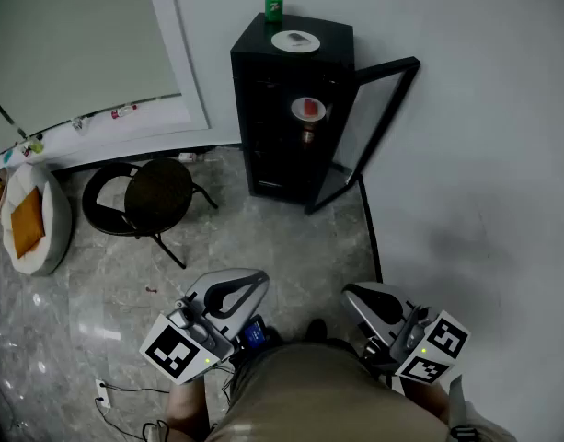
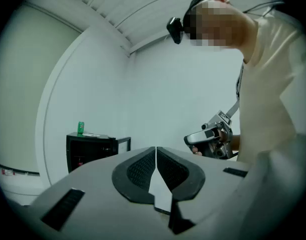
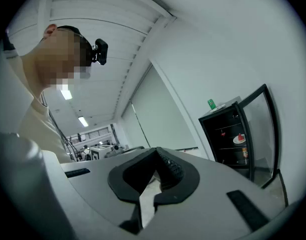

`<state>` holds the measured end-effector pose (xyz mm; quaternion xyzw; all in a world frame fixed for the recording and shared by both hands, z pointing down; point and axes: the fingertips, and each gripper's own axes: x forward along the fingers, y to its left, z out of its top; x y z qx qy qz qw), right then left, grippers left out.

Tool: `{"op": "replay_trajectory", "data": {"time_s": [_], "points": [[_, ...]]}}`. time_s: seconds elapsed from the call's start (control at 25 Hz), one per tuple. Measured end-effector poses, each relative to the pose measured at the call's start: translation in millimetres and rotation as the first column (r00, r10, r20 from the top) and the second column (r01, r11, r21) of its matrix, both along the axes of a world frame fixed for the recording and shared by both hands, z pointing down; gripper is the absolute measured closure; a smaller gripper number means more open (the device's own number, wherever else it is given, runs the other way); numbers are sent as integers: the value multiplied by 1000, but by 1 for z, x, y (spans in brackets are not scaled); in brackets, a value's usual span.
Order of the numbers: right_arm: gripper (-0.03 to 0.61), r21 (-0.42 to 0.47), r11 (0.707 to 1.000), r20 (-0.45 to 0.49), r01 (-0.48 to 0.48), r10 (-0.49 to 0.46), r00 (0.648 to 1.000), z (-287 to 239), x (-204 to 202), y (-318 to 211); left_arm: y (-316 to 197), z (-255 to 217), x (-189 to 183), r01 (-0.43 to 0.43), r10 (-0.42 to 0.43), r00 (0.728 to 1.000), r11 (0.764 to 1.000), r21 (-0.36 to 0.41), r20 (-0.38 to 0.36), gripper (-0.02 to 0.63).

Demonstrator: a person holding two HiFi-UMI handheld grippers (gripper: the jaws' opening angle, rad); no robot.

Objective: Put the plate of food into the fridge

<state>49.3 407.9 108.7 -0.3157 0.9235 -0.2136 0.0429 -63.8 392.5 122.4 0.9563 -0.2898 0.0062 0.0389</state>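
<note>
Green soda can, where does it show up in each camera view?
Head view: the green metal can stands top centre, on the black mini fridge.
Left gripper view: the can, left of centre, on that fridge.
Right gripper view: the can, right of centre, atop it.
Shared landmark: the open-doored fridge.

Near centre, right gripper, jaws pressed together with nothing between them. Far right, black mini fridge against the white wall, glass door swung open; green can on top, plate of food on a middle shelf inside. Left, person in cream shirt wearing a head camera.
</note>
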Motion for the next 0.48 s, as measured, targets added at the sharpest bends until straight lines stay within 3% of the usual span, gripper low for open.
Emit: {"op": "replay_trajectory", "data": {"time_s": [0.48], "points": [[557,32,999,-21,-34,35,999,-3,-27,12,12,-1,-29,-33,33,999,999,19,-15,598]]}}
